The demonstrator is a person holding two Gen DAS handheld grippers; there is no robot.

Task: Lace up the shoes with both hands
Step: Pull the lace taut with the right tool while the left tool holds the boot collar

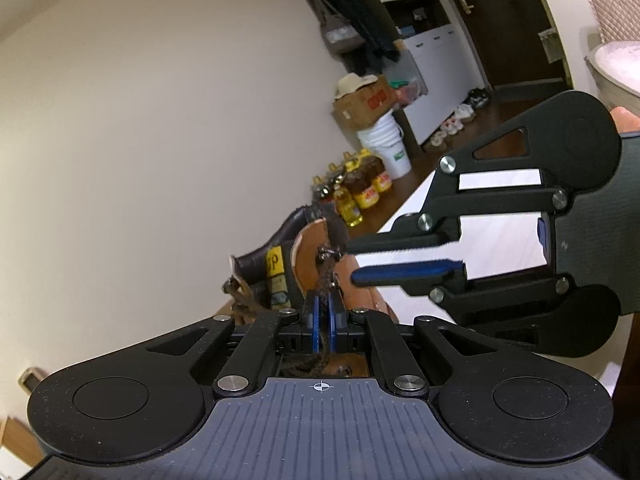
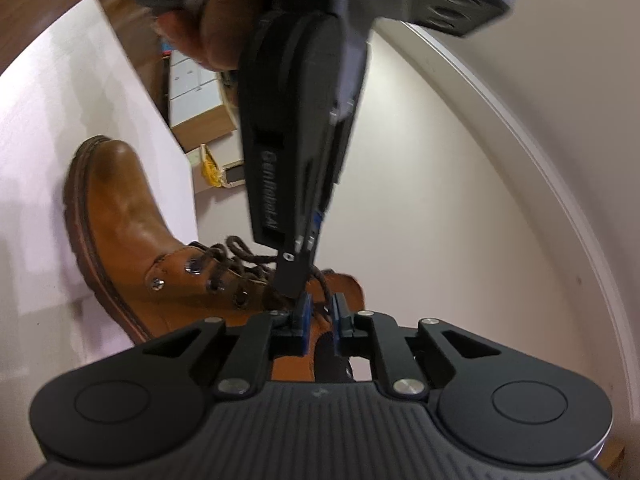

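Note:
A tan leather boot (image 2: 120, 208) with a dark lug sole lies on the white table (image 2: 60, 112), its dark brown lace (image 2: 240, 256) crossing through metal eyelets. In the left wrist view my left gripper (image 1: 320, 304) is shut on a strand of that lace (image 1: 326, 280), which runs up taut to the top of the boot (image 1: 308, 248). My right gripper (image 1: 350, 262) reaches in from the right, tips beside the top lace hook, jaws apart. In the right wrist view the right gripper (image 2: 322, 308) stands open with a lace strand passing loosely between its blue pads; the left gripper (image 2: 294, 286) comes down from above.
On the wooden floor beyond the table stand several oil bottles (image 1: 360, 192), a white bucket (image 1: 386, 142) and a cardboard box (image 1: 364, 104). Shoes (image 1: 460, 116) line a white cabinet. A hand (image 2: 212, 20) holds the left gripper. A box (image 2: 200, 120) sits on the floor.

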